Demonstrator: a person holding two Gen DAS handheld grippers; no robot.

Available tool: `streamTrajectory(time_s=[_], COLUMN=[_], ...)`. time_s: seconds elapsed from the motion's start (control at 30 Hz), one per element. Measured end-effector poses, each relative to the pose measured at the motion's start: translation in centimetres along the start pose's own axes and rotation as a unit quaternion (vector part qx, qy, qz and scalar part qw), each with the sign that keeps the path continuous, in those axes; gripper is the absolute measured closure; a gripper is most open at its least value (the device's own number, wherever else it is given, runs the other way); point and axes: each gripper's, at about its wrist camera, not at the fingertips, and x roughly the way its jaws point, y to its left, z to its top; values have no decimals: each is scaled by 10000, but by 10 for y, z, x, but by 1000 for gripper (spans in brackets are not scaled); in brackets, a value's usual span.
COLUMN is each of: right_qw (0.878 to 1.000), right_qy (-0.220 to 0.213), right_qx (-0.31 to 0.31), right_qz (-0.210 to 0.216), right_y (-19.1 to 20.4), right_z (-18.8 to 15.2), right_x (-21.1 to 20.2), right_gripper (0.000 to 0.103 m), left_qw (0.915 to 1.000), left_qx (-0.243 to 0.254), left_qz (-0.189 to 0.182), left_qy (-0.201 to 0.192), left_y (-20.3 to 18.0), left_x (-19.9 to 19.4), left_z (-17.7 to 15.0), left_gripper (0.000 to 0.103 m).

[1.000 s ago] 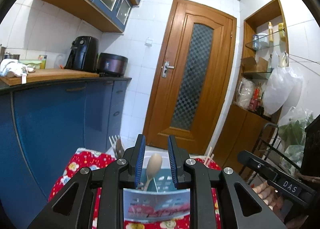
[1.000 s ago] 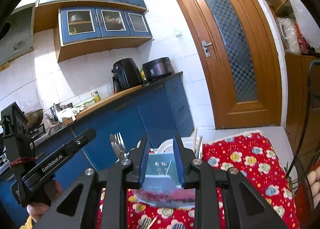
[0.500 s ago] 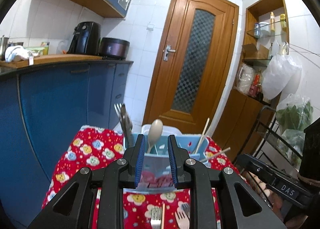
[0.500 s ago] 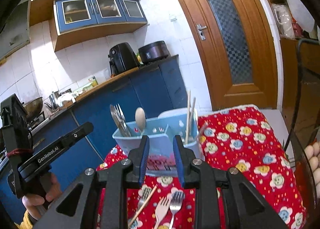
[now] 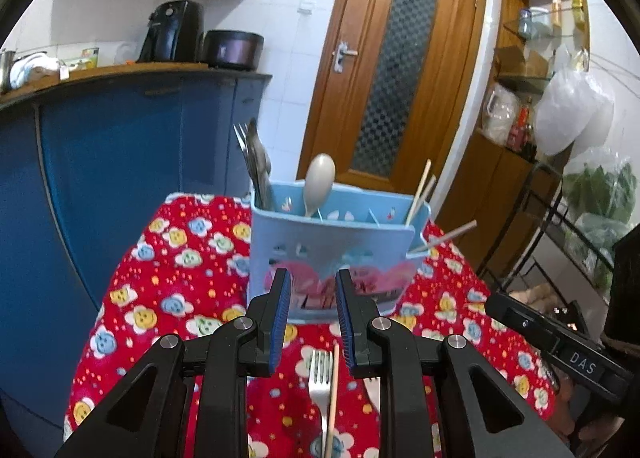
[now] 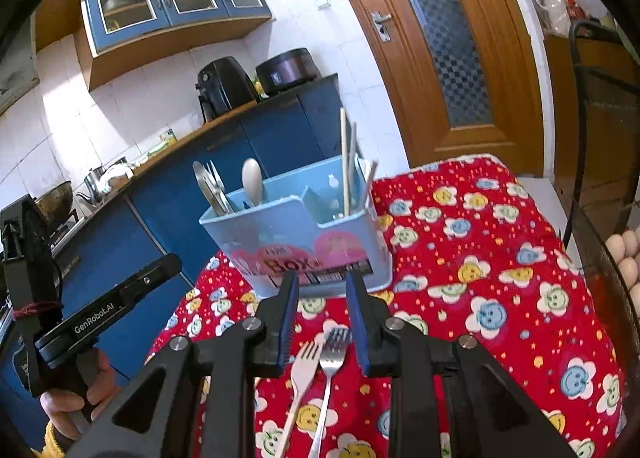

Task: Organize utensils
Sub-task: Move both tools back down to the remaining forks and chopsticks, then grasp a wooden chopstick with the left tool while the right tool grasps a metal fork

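Right wrist view puts your right gripper (image 6: pixel 322 318) over two forks (image 6: pixel 320 362) (jaws apart, empty). Left gripper (image 5: pixel 309 318), likewise empty, hangs above a fork (image 5: pixel 320 378) and chopstick (image 5: pixel 333 398). You're at the pick-up step: lower, pinch one, then drop it into the caddy (image 5: pixel 332 242).

Blue utensil caddy (image 6: pixel 304 242) blocks ahead; open red tablecloth (image 6: pixel 500 282) right of it.

Black gripper (image 5: pixel 310 322) frames, blue ribbed pads (image 6: pixel 289 324) — silver screws, yellow sleeve (image 6: pixel 54 436).
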Motion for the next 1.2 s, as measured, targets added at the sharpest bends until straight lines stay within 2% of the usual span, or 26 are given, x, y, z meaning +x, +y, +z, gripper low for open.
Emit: streamTrajectory(time_s=[0.47, 0.9, 1.13, 1.2], right_qw=[9988, 9974, 9967, 9965], right_qy=[431, 596, 681, 705], right_qx=[184, 390, 425, 432], right_qz=[-105, -133, -110, -102], right_y=[-20, -40, -44, -45], right_z=[-24, -34, -38, -39], right_x=[15, 20, 24, 26], right_gripper=[76, 76, 76, 76], left_qw=[9974, 9881, 9831, 9817], left_qx=[103, 338, 379, 392], left_qz=[-6, 11, 56, 42], left_qy=[713, 1501, 1788, 1862], left_y=[-9, -20, -17, -17], left_x=[35, 75, 91, 95], left_z=[-34, -60, -68, -70], left_gripper=[80, 80, 80, 83])
